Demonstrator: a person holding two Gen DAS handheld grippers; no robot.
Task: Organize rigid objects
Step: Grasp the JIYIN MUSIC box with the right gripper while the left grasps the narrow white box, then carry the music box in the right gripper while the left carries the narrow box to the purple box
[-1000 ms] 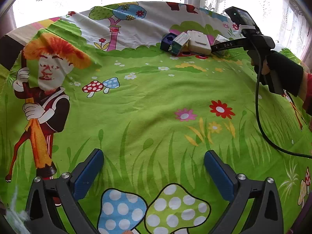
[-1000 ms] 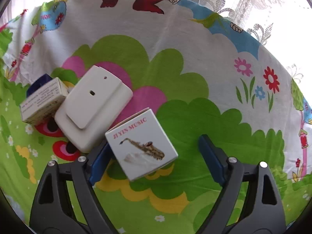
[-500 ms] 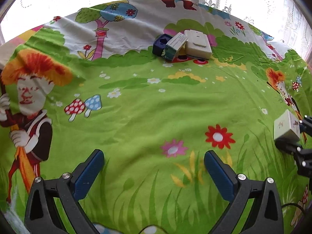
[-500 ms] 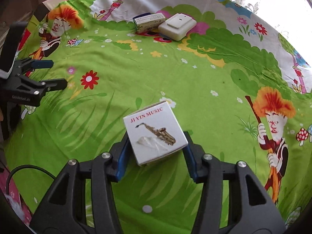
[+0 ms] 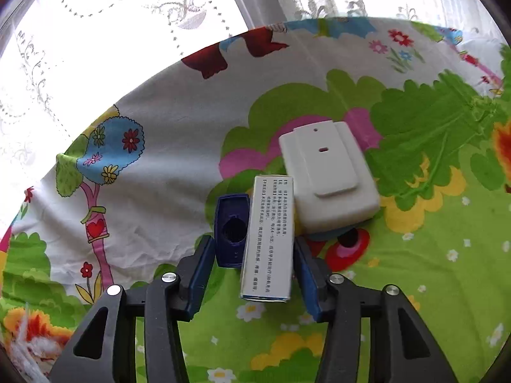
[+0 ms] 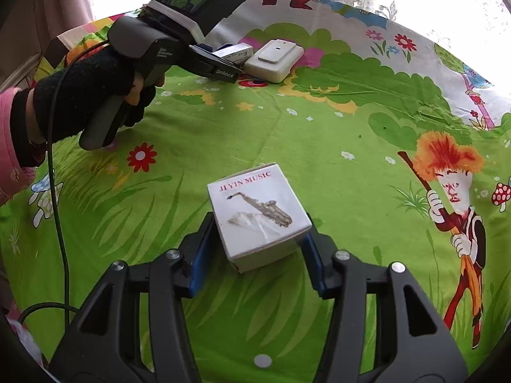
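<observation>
left gripper point(image 5: 254, 261): reaching into the cluster at the far edge of the cloth, jaws set around two things at once, the printed box and the blue holder; whether the pads press on them cannot be told.
printed box point(image 5: 268, 239): long, white, lying lengthwise between the jaws, right side against the white case.
blue holder point(image 5: 231, 229): dark blue, round hollow on top, just left of the printed box, touching the left pad.
white case point(image 5: 329, 175): beyond the right fingertip, flat on the cloth.
right gripper point(image 6: 258, 249): clamped on the saxophone box.
saxophone box point(image 6: 258, 214): white cube marked "ji yin music", between the pads, over the green middle of the cloth point(image 6: 319, 134), well apart from the cluster.
left hand point(image 6: 86, 95): black-gloved, gripping the handle.
</observation>
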